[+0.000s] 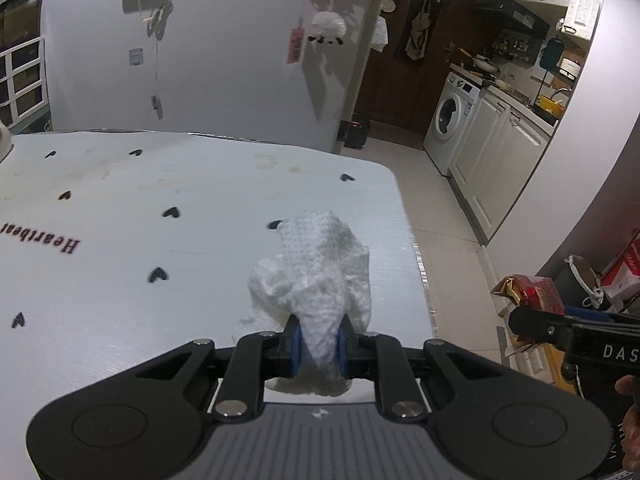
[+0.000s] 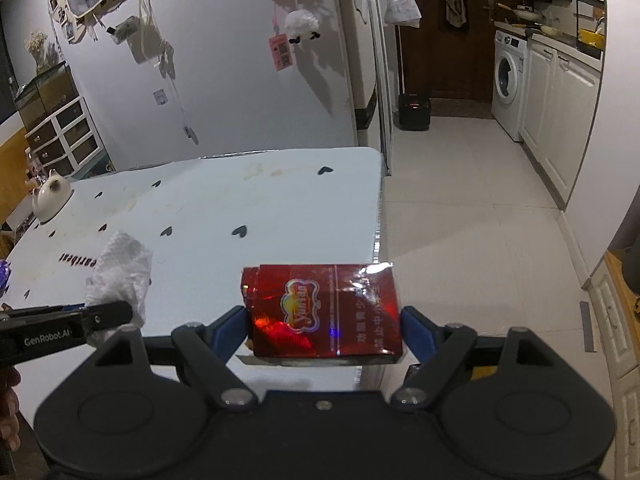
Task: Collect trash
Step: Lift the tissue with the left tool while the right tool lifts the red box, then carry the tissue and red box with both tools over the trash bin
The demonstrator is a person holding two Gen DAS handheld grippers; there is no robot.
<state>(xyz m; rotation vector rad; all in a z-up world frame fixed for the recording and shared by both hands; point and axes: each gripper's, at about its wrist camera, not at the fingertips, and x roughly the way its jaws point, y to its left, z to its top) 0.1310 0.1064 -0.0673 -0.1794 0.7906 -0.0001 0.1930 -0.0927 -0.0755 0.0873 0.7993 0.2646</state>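
Left gripper: clenched tight on a crumpled paper towel, pinched at its lower end between the blue pads so the loose bulk stands clear above the table. Right gripper: jaws set wide, grasping a red cigarette pack by its two short sides, flat face up, near the table's edge. Both pieces of trash are off the heart-print tablecloth and carried side by side, probably toward a bin not identifiable in either view. White cat figurine: far corner, untouched. Washing machine: background, kitchen.
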